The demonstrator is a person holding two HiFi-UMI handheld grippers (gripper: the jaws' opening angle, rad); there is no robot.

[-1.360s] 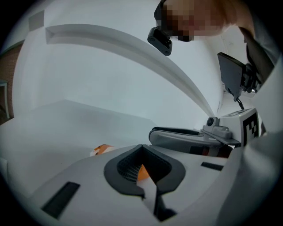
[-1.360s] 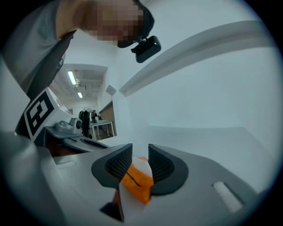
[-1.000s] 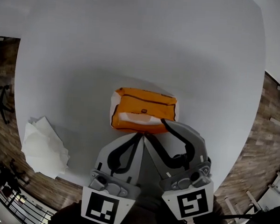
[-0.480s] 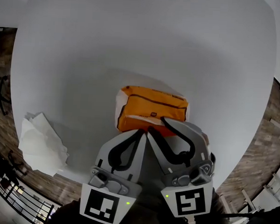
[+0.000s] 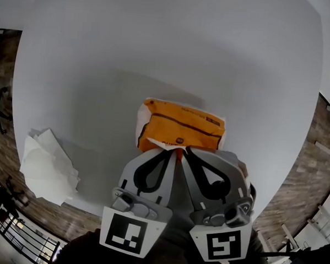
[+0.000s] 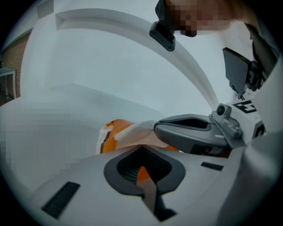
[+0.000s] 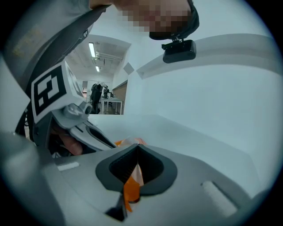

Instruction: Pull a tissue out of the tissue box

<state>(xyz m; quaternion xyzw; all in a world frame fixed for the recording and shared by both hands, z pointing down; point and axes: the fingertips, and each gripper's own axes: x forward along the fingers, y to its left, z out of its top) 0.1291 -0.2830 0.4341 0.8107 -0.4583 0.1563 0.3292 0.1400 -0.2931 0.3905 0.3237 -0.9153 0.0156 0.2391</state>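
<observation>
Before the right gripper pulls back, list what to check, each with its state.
1. Right gripper jaws together, having just closed: ok.
2. Tissue pinched between them: cannot tell; only a white-and-orange sliver shows in the slit.
3. Left gripper jaws together at the orange tissue pack's near edge: ok.
4. Left gripper pressing the pack down: cannot tell.
5. Loose tissues lie apart from the pack, near the table's left edge: ok.

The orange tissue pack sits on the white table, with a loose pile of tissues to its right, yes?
Not quite: the pile of tissues lies to the left of the orange tissue pack on the white table, as the head view shows.
</observation>
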